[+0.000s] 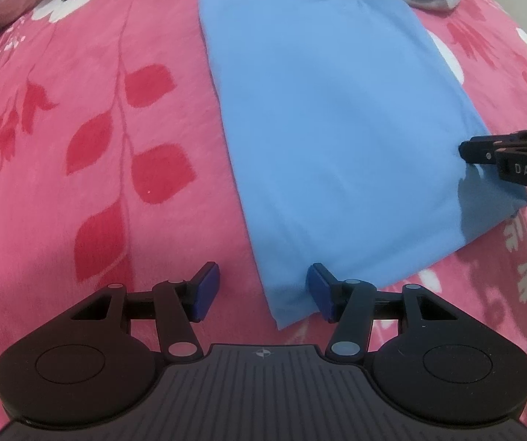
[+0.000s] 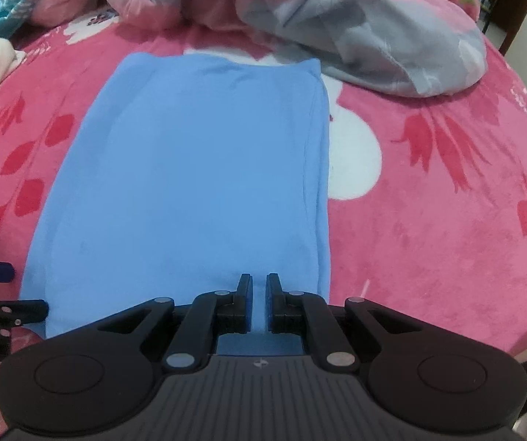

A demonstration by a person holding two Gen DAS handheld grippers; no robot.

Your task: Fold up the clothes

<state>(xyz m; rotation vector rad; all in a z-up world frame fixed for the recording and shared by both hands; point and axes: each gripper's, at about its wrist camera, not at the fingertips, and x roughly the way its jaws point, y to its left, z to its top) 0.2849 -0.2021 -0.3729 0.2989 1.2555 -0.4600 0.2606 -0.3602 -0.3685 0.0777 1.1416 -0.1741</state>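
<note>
Left hand-held gripper point(image 1: 261, 292) gapes at blue cloth point(image 1: 322, 128); right hand-held gripper point(image 2: 259, 303) seemingly pinches it.

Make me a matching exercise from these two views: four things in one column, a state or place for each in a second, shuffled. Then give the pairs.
1. left claw
2. right claw
3. blue garment
4. grey-and-pink bedding

A. bunched in a heap beyond the far edge
B. wide open at the near left corner
C. folded into a flat rectangle
D. nearly closed over the near edge

Pairs: 1-B, 2-D, 3-C, 4-A
</note>
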